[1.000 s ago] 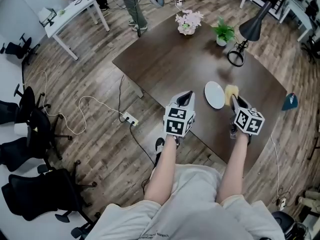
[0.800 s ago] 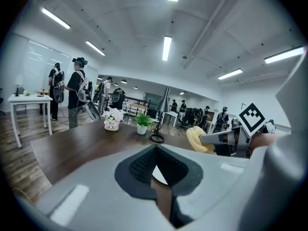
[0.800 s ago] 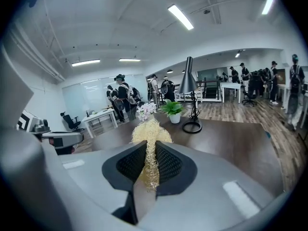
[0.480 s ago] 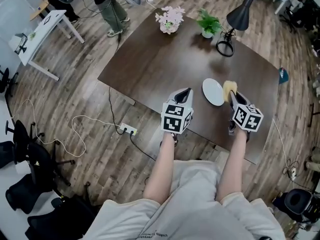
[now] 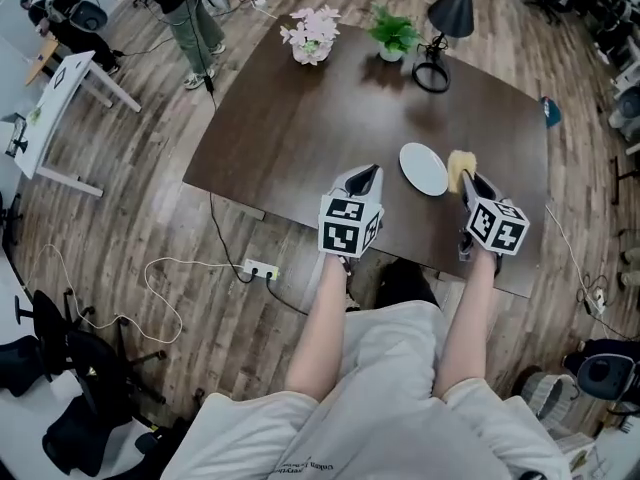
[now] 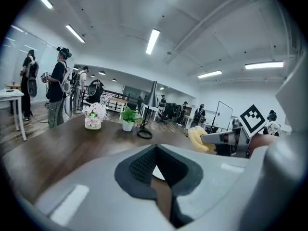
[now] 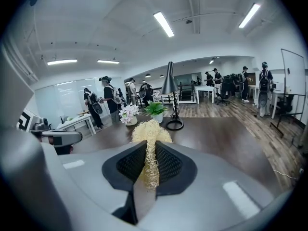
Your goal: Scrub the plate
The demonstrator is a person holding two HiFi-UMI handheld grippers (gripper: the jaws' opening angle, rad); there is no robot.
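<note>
A white plate lies on the dark brown table, near its front edge. My right gripper is shut on a yellow mesh scrubber, held just right of the plate; the scrubber sticks up between the jaws in the right gripper view. My left gripper is shut with nothing in it, just left of the plate. In the left gripper view a sliver of the plate shows between the jaws, and the scrubber appears at the right.
At the table's far edge stand a pink flower pot, a small green plant and a black desk lamp. People stand beyond the table. A white desk, black chairs and a floor cable with a power strip lie left.
The view has shifted, with the table now sitting higher and further left in it. Both grippers keep their places beside the plate, the scrubber still held.
</note>
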